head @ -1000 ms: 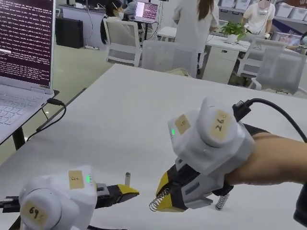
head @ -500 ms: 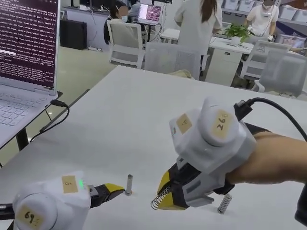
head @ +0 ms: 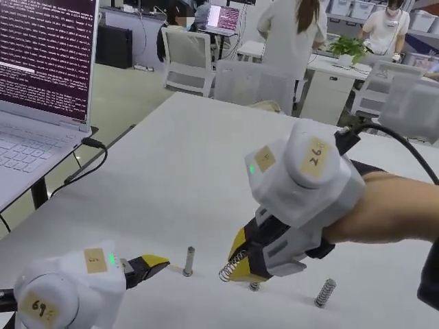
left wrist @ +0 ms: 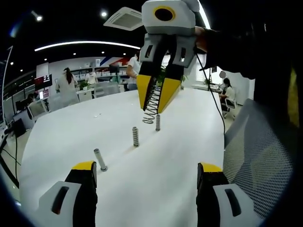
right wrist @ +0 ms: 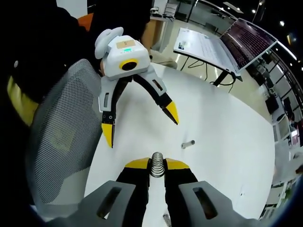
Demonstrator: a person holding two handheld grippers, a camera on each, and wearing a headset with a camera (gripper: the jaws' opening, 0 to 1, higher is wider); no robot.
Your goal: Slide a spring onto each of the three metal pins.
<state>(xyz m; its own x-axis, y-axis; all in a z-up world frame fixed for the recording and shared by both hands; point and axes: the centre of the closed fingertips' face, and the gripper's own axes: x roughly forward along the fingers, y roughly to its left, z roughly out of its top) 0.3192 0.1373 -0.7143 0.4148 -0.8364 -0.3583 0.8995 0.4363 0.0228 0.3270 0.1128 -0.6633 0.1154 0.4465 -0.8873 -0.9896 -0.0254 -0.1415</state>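
**Bench record: one spring in the jaws, one fitted, one pin bare**

Reference item: bare pin (head: 188, 260), upright on the white table (head: 171, 171). We list every place against it.

1. Right gripper (head: 236, 264). Its jaws are pinched narrow on a spring (head: 232, 265), gripped partway along the coil, with the lower end free and pointing down at the table. The gripper hangs just beside the bare pin, on the side away from the left gripper.

2. Second pin (left wrist: 157, 122). It stands upright near the bare pin, under the right gripper. In the left gripper view the held spring's lower end sits at this pin's top, and we cannot tell whether the two touch. In the head view its foot shows beneath the jaws.

3. Third pin (head: 325, 293). It stands upright and carries a fitted spring (left wrist: 135, 136) along its length. In the head view it lies beyond the second pin, well apart from the bare pin.

4. Left gripper (left wrist: 147, 168). Its jaws are spread wide with nothing between them. In the head view one yellow tip lies close beside the bare pin without touching it. In the gripper's own view the bare pin stands just ahead of one jaw.

5. Laptop (head: 41, 68). It sits well apart from the bare pin, past the table's edge, with its screen lit and covered in lines of text.
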